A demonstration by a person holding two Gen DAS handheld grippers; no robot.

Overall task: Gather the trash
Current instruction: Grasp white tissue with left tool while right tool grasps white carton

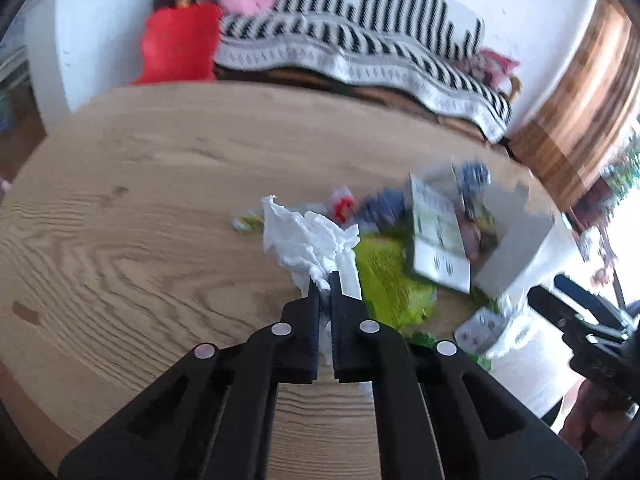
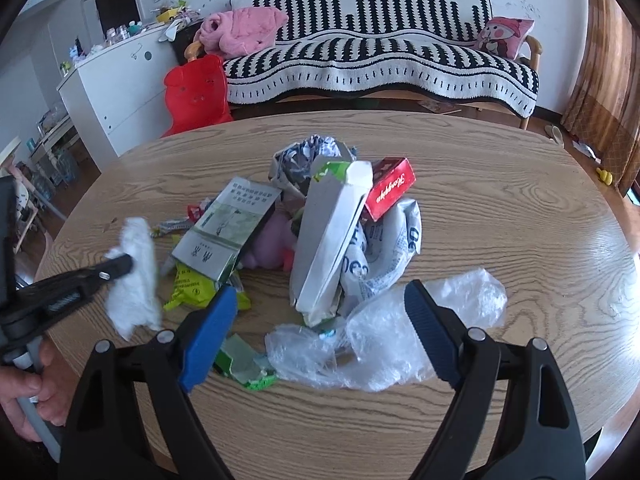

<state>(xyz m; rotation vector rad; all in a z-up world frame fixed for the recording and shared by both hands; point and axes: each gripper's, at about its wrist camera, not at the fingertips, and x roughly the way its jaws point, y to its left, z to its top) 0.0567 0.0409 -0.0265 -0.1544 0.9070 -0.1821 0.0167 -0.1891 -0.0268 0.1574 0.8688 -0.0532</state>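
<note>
Grainy oval wooden table [image 2: 500,208]; left tongs [image 1: 325,280] clenched on crumpled tissue [image 1: 304,240], right tongs [image 2: 320,320] released above filmy plastic bag [image 2: 384,344].

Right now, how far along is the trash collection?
Early. Nothing looks collected; no bin is in view. In hand: the left gripper is shut on the crumpled white tissue. The right gripper hangs open over the clear plastic bag. The red carton, tall white box and green wrapper remain on the wooden table.
</note>
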